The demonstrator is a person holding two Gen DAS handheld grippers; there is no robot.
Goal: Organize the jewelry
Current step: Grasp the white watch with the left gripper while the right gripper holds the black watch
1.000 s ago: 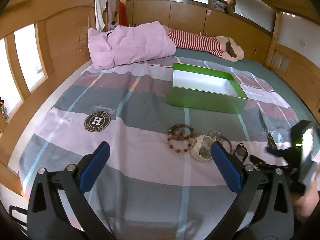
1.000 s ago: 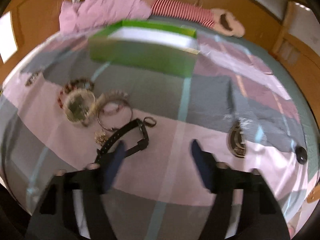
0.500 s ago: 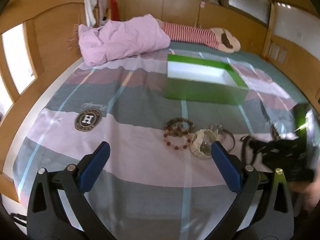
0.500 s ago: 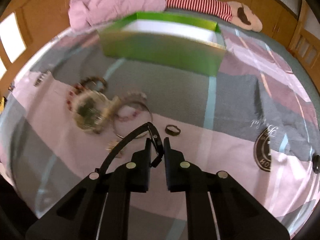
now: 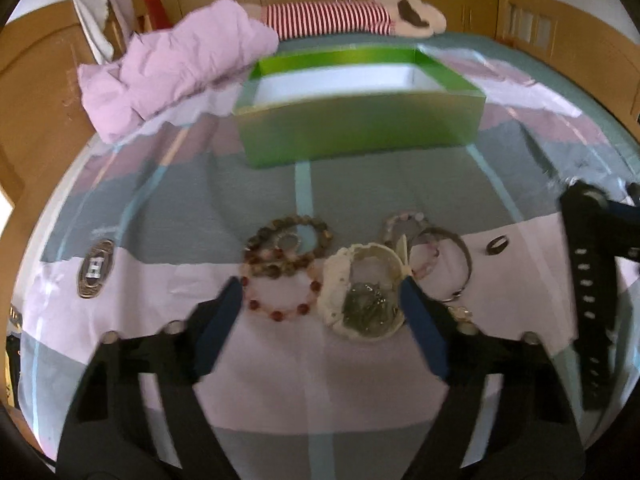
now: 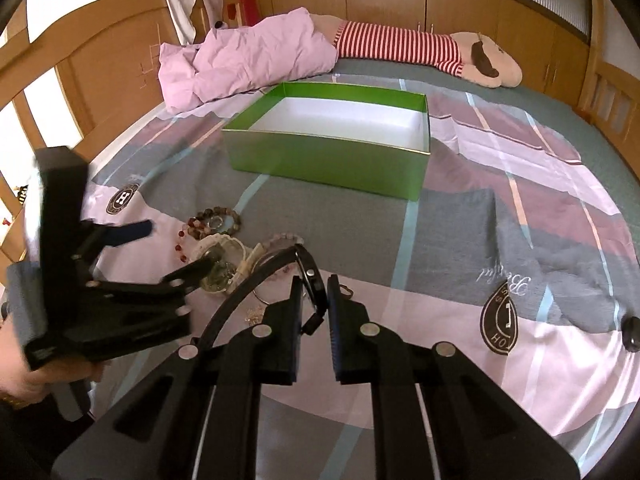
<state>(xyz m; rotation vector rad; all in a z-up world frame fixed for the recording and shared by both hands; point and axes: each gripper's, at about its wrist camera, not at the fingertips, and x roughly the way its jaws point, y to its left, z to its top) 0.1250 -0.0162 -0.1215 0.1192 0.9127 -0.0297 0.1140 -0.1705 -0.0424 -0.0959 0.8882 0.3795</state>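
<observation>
A black perforated watch strap [image 6: 256, 280] is pinched by the right gripper [image 6: 312, 304], lifted over the bed's striped sheet [image 6: 460, 208], short of the open green cardboard box [image 6: 332, 162]. The left gripper [image 5: 320, 312], fingers closing with nothing yet pressed, is lowered around a white shell-like bangle [image 5: 360, 292]. Neighbouring bracelets could be snagged, since they lie touching it.

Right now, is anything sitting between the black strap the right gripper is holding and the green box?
Nothing visible blocks it. The right gripper is shut on the black strap, and only bare bedspread lies between it and the open green box. The bracelets sit off to the left.
</observation>
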